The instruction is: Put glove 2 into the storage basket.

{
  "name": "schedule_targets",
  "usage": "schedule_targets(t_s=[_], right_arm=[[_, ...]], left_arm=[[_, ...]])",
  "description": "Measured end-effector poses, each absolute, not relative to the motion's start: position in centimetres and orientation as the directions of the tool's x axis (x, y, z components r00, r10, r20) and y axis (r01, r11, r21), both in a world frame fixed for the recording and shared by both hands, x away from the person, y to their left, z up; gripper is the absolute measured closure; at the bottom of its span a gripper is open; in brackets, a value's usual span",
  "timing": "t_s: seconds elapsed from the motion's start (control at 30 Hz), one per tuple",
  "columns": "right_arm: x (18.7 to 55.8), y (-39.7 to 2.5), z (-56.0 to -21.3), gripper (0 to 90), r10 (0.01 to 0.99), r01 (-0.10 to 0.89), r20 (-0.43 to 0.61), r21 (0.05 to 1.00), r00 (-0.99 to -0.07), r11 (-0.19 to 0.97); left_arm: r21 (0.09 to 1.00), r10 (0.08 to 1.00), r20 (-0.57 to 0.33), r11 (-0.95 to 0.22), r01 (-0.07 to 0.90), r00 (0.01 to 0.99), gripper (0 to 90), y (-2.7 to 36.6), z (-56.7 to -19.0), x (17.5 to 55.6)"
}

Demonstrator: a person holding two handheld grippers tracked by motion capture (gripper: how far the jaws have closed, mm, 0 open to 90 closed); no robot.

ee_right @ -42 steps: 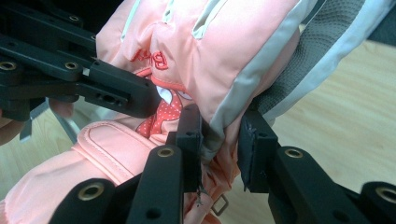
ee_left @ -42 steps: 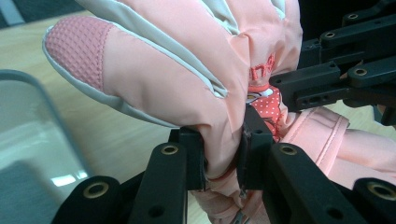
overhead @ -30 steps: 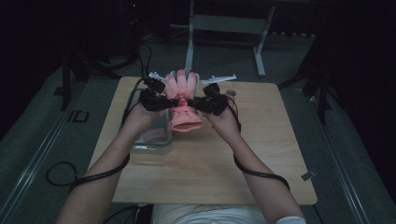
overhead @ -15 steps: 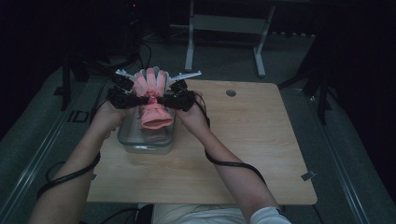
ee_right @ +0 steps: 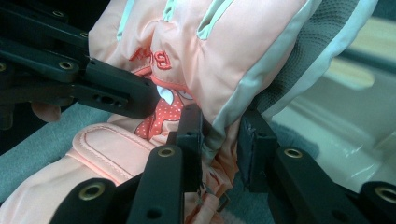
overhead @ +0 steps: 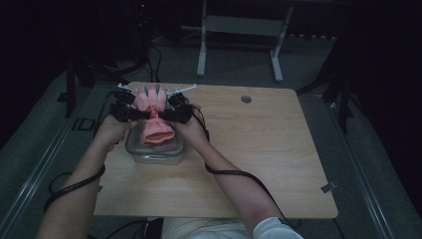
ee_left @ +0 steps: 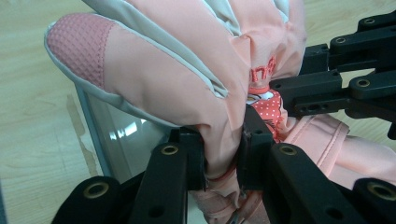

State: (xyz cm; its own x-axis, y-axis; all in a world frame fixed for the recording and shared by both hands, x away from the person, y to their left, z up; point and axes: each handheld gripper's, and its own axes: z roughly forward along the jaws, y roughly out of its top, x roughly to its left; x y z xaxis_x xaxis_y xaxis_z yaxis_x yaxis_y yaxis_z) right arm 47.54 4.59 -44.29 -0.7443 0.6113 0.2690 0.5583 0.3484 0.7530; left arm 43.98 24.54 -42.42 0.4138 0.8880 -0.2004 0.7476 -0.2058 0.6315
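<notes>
Light wooden table (overhead: 259, 164) with a round grommet hole (overhead: 246, 99) near its far edge; beyond the table, a grey metal stand (overhead: 239, 30) on dark floor.

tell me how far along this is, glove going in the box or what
Done: both grippers, left and right, are shut on the pink glove, one on each side, and it hangs over the clear box at the table's left side. In hand: the glove's cuff dips toward the box. Left, probably: lowering it in and letting go.
</notes>
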Motion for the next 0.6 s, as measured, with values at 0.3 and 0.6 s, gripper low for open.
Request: schedule_targets(t_s=[0.3, 0.6], right_arm=[[47.9, 6.1, -47.6, 73.0, 0.648, 0.612, 0.272, 0.692, -0.712, 0.383], [48.3, 6.7, -48.3, 72.8, 0.693, 0.639, 0.242, 0.659, -0.68, 0.397]], left_arm=[[0.568, 0.898, -0.213, -0.208, 0.796, 0.386, 74.8, 25.3, -45.6, 44.8], [0.55, 0.906, -0.232, -0.178, 0.816, 0.355, 72.7, 25.0, -46.7, 45.8]])
